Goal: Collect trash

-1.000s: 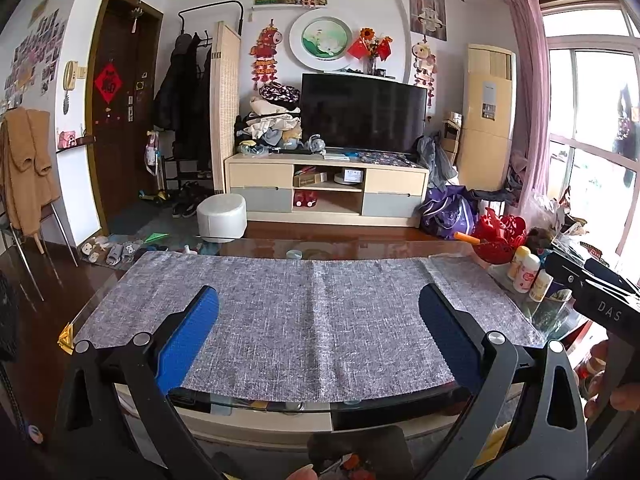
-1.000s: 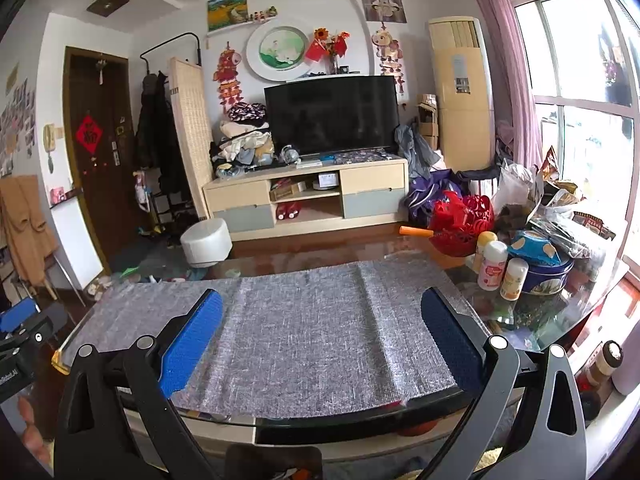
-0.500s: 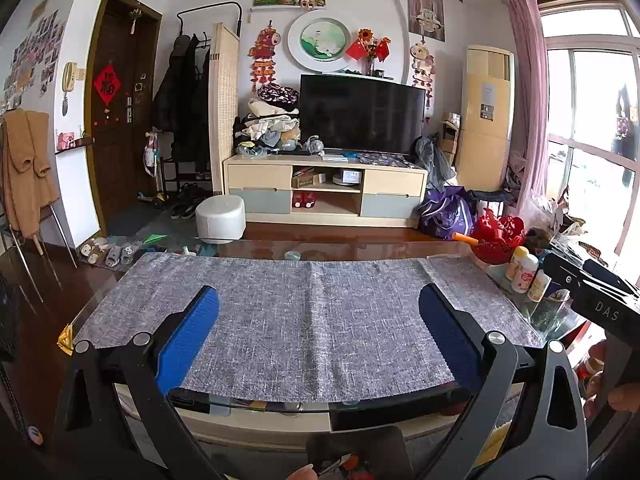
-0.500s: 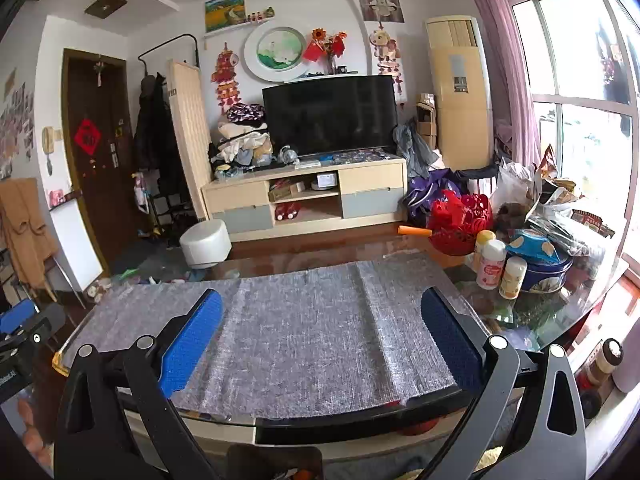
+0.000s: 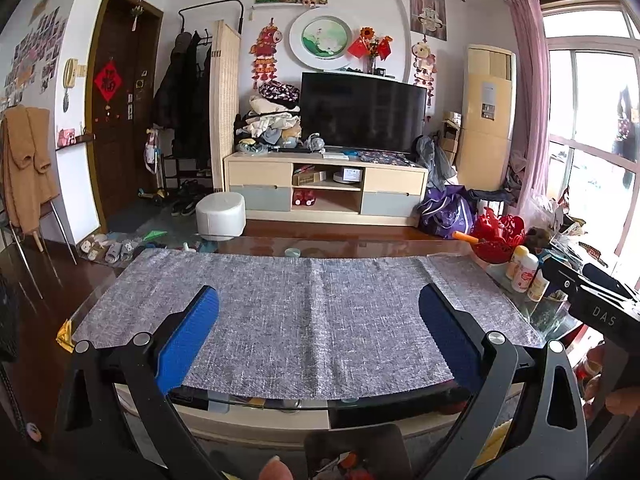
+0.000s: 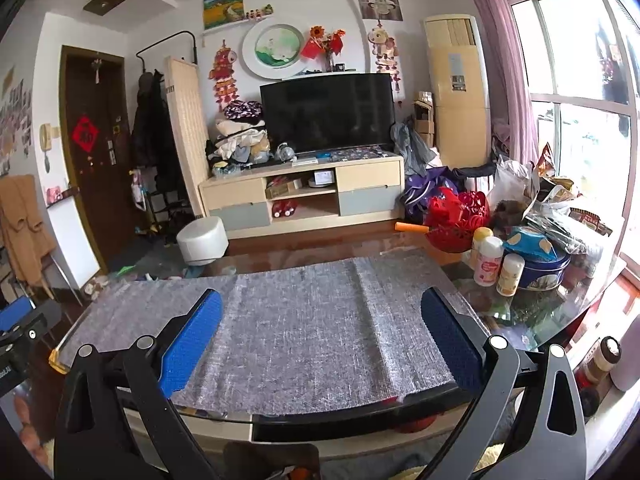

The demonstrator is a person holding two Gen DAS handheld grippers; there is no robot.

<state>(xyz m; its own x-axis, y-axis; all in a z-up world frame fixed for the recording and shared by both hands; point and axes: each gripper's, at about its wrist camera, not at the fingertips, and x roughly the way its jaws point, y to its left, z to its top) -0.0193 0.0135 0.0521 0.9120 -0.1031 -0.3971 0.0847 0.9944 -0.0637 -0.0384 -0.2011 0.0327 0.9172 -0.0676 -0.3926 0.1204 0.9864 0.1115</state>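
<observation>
A grey woven mat point(image 5: 304, 312) point(image 6: 304, 320) covers the glass table in front of me, and no loose trash lies on it. My left gripper point(image 5: 318, 312) hovers open above the mat's near edge, nothing between its blue pads. My right gripper point(image 6: 320, 316) is likewise open and empty over the same edge. At the table's right end sit crumpled snack bags and wrappers point(image 6: 556, 196), a blue cookie tin point(image 6: 540, 268) with a blue packet on top, and three small bottles point(image 6: 490, 260). The right gripper's black body point(image 5: 600, 312) shows at the right of the left wrist view.
A red basket point(image 6: 456, 220) point(image 5: 498, 236) stands at the table's far right corner. Beyond the table are a white stool point(image 5: 220, 216), a TV cabinet point(image 5: 324, 192) and a purple bag point(image 5: 444, 216) on the floor. Jars point(image 6: 604, 360) stand low at the right.
Both grippers have barely shifted; the views have drifted slightly. Nothing was picked up or let go.
</observation>
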